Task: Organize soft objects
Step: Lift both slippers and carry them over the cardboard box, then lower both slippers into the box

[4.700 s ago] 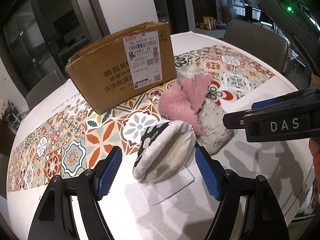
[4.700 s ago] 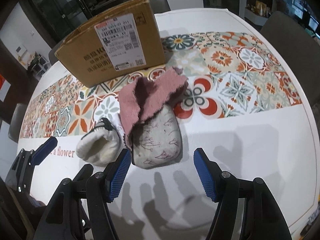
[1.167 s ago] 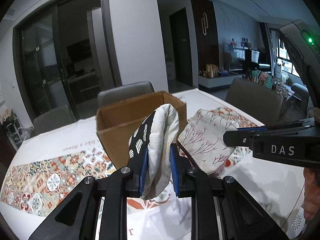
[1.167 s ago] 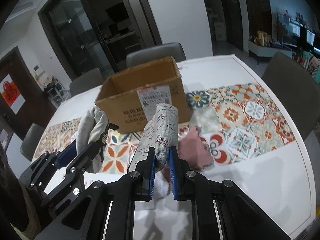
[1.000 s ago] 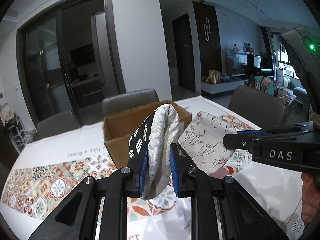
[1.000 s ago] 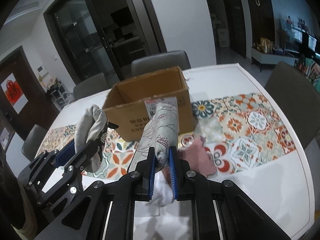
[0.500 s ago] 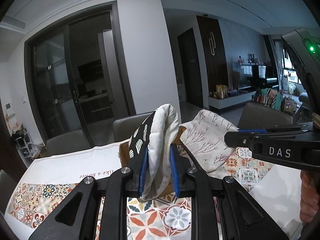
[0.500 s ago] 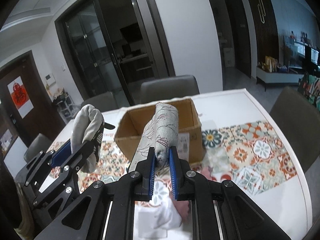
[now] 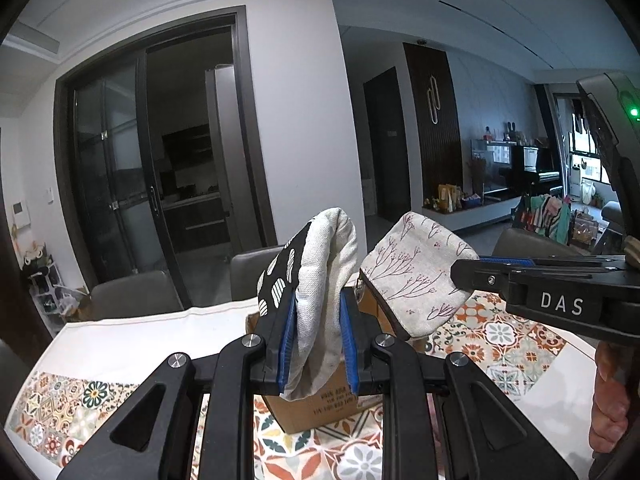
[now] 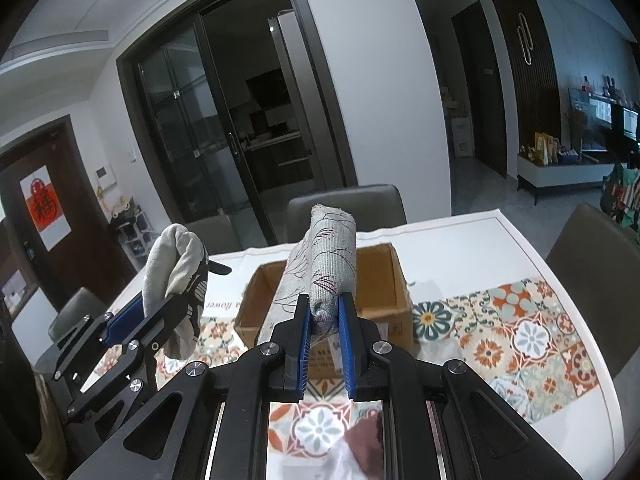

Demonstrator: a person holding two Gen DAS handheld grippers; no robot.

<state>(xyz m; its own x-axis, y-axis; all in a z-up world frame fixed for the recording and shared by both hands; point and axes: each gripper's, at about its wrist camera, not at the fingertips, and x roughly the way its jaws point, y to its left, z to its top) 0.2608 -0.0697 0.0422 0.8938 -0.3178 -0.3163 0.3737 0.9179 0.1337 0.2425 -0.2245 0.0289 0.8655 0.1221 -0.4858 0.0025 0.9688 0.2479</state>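
Left gripper point(image 9: 318, 344): blue pads pressed on a cream slipper with a black-and-white patterned side point(image 9: 320, 280). Slipper stands upright between the pads, its rounded end above the fingertips, its lower end hanging just below them. Held clear of the tabletop point(image 9: 132, 340).

Right gripper point(image 10: 323, 344): jaws narrow, pads clamped on a beige slipper printed with thin branch motifs point(image 10: 326, 264). Slipper rises above the fingertips and leans slightly left; also off the tabletop.

Relative placement: from the left wrist view the branch-print slipper sits just right of the cream one, close but apart, gripped by the black finger marked "DAS". From the right wrist view the left gripper and its slipper are to the left and a little lower in frame.

Container: open cardboard box point(image 10: 400, 292) directly ahead of and below both grippers, partly hidden behind the held slippers. The part of its interior visible from the right wrist view shows bare cardboard only; the rest is hidden. A printed label is on its near face.

Beneath the right gripper, between its arms, pink fabric point(image 10: 366, 438) lies on the tabletop. A patterned tile runner point(image 10: 520, 340) crosses under the box.

Part of a hand point(image 9: 610, 404) shows at the right edge of the left wrist view.
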